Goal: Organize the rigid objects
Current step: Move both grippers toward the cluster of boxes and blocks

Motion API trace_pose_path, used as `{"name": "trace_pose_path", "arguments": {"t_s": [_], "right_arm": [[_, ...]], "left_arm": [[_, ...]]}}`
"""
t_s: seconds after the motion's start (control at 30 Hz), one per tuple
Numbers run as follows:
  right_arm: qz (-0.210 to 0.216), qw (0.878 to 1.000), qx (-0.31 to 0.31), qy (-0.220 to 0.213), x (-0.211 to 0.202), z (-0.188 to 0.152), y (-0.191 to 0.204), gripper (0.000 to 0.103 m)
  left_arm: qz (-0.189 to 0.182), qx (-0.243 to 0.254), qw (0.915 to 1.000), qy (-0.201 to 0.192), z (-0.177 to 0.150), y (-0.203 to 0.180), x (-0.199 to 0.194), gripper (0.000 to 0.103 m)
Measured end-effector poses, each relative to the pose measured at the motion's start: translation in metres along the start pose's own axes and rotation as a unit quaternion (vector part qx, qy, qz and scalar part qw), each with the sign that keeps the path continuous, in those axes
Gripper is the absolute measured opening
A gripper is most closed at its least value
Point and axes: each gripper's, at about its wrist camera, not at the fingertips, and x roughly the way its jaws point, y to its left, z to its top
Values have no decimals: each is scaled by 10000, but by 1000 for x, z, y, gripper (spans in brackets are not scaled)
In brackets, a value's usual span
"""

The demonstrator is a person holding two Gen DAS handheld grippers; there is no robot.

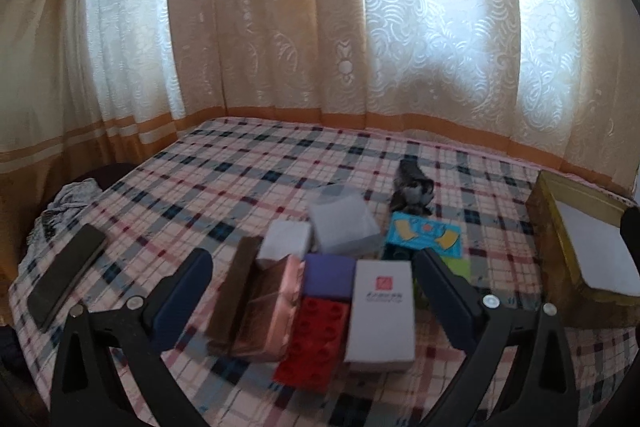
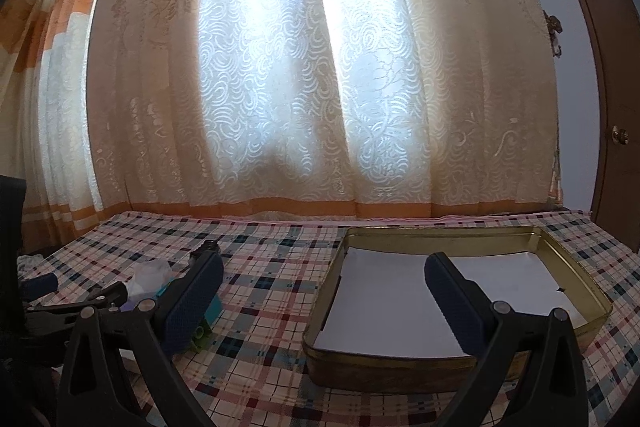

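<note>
A cluster of small boxes lies on the plaid cloth in the left wrist view: a white box with a red logo (image 1: 380, 311), a red studded brick (image 1: 314, 337), a purple block (image 1: 329, 275), a copper foil box (image 1: 262, 307), a small white box (image 1: 285, 239), a translucent cube (image 1: 344, 225) and a teal card (image 1: 426, 233). My left gripper (image 1: 314, 281) hangs open above them, its fingers to either side of the cluster. A gold tin tray (image 2: 576, 275) lined with white paper (image 2: 392, 307) lies under my open right gripper (image 2: 324, 277), which holds nothing.
A dark phone (image 1: 66, 281) lies at the cloth's left edge beside crumpled grey fabric (image 1: 68, 203). A small dark grey object (image 1: 412, 187) sits behind the teal card. Curtains (image 2: 320, 67) hang along the far edge. A wooden door (image 2: 612, 107) stands at the right.
</note>
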Motion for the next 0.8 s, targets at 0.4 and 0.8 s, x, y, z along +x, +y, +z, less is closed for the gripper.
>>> {"name": "trace_pose_path", "arguments": {"t_s": [0.4, 0.8], "right_arm": [[354, 9991, -38, 245, 4, -2, 6, 84], [1590, 9820, -235, 988, 13, -10, 35, 84]], "left_arm": [[581, 195, 9977, 285, -14, 34, -8, 102], [814, 433, 9930, 739, -39, 80, -19, 102]]}}
